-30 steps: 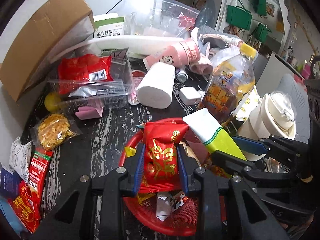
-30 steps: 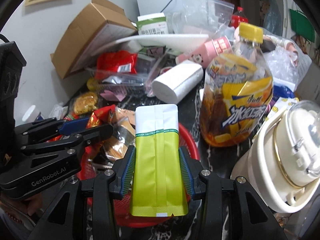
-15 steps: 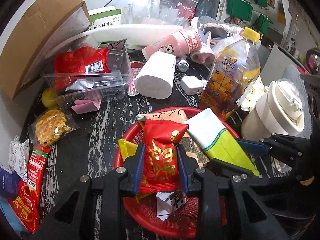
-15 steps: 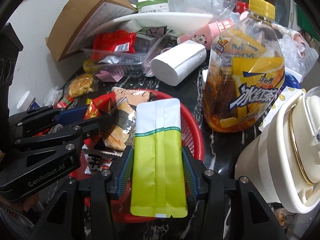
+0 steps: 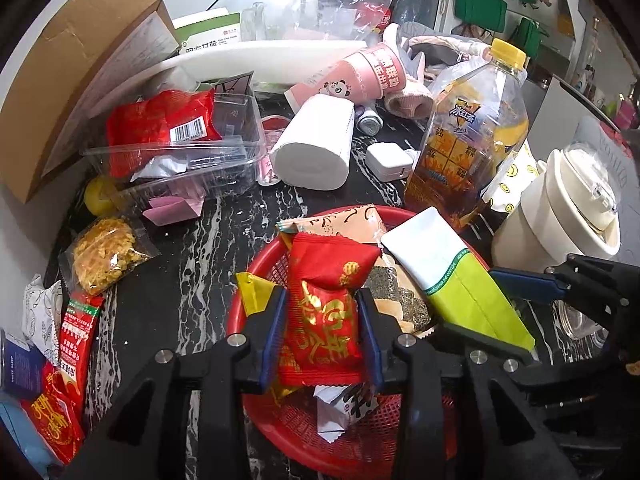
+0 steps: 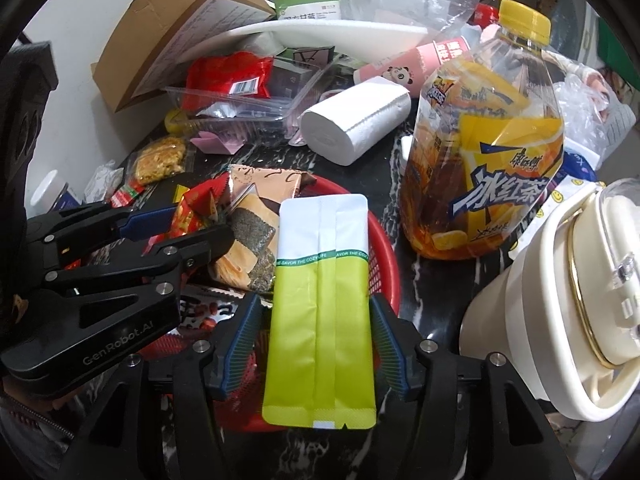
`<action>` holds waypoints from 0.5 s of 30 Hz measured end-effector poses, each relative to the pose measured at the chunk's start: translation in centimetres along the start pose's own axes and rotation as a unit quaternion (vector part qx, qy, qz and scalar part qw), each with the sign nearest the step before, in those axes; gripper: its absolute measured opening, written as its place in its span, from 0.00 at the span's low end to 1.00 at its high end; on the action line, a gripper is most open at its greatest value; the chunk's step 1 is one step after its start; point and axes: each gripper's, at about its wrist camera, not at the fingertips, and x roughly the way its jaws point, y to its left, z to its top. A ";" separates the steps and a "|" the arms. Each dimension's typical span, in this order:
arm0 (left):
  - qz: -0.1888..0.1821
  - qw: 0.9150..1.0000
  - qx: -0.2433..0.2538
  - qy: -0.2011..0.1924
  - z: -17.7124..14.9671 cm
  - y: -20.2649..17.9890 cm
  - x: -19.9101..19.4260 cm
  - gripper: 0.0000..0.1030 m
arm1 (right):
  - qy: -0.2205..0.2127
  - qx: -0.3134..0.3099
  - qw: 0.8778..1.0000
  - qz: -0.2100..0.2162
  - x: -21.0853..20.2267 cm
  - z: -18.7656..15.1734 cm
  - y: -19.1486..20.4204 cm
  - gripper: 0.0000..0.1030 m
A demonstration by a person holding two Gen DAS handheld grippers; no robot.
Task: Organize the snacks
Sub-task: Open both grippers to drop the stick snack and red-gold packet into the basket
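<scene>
Several snacks already lie in the red basket. The left claw grips a red packet above it; the right claw has just been opening, loosening around the green pouch. More snacks wait at the table's left edge.

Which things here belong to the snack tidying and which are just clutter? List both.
Job: red basket, red packet, green-and-white pouch, seaweed snack, crispy snack bag.
Lying about: toilet roll, iced tea bottle, cardboard box, white charger, cream jug.
</scene>
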 end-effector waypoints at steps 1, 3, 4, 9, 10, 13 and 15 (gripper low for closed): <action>0.003 1.000 0.000 -0.001 0.0 -0.1 -0.1 0.33 | -0.001 -0.001 1.000 -0.004 -0.1 0.0 0.0 0.56; 0.012 1.000 0.001 -0.010 0.0 -0.2 -0.4 0.33 | -0.007 -0.003 1.000 -0.014 -0.5 0.0 0.1 0.62; 0.021 1.000 0.005 -0.019 0.0 -0.3 -0.7 0.33 | -0.009 -0.002 1.000 -0.016 -0.7 0.0 0.0 0.63; 0.019 1.000 0.002 -0.023 -0.1 -0.2 -1.5 0.33 | -0.017 0.006 1.000 -0.007 -1.7 -0.2 -0.2 0.63; 0.019 1.000 0.001 -0.019 -0.1 -0.1 -1.5 0.35 | -0.020 0.007 1.000 -0.007 -1.8 -0.3 -0.2 0.63; 0.031 0.999 -0.004 -0.009 -0.3 0.0 -1.4 0.56 | -0.021 0.013 1.000 -0.002 -1.9 -0.5 -0.3 0.66; 0.040 0.999 -0.006 -0.016 -0.5 0.2 -1.7 0.67 | -0.019 0.019 1.000 0.000 -1.8 -0.7 -0.5 0.66</action>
